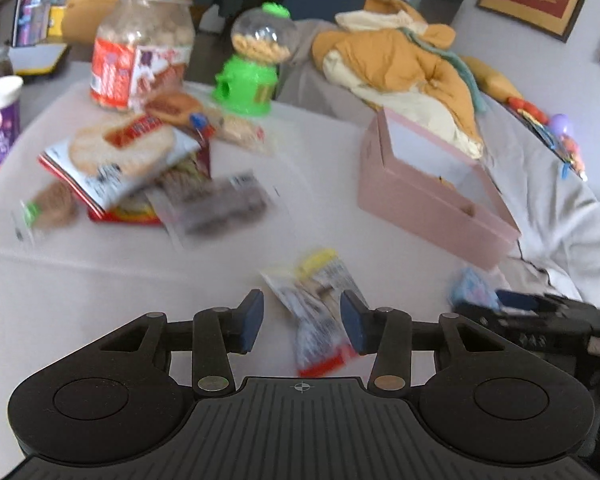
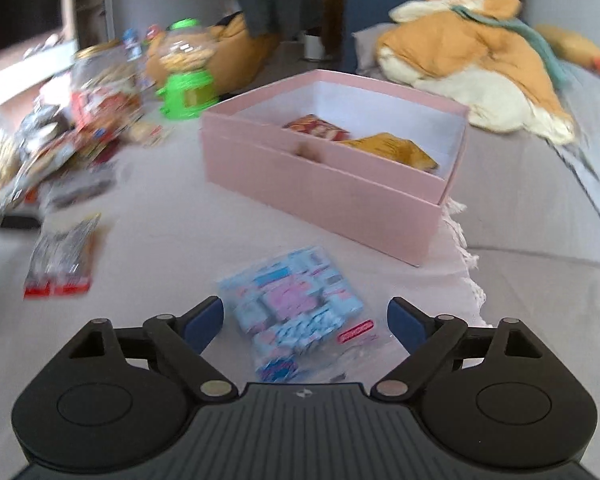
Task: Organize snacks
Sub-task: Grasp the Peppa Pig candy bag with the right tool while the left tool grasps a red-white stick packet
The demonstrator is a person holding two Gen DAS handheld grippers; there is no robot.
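Note:
My left gripper point(image 1: 302, 320) is open low over the white tablecloth. A clear snack packet point(image 1: 320, 312) with a red end and a yellow end lies between its blue pads point(image 1: 252, 320); the left pad stands apart from it. My right gripper point(image 2: 305, 322) is also open and straddles a blue-and-pink candy bag point(image 2: 292, 308) that lies flat on the cloth. A pink box point(image 2: 320, 152) stands beyond it and holds a red packet point(image 2: 316, 128) and an orange packet point(image 2: 392, 148). In the left wrist view the pink box point(image 1: 432, 200) is at the right.
A blurred pile of snack packets point(image 1: 140, 168) lies at the left, with a big cookie jar point(image 1: 140, 48), a green candy dispenser point(image 1: 256, 64) and a purple cup point(image 1: 0, 120) behind it. An orange jacket point(image 2: 460, 40) lies past the box. The cloth's fringed edge point(image 2: 468, 264) is at the right.

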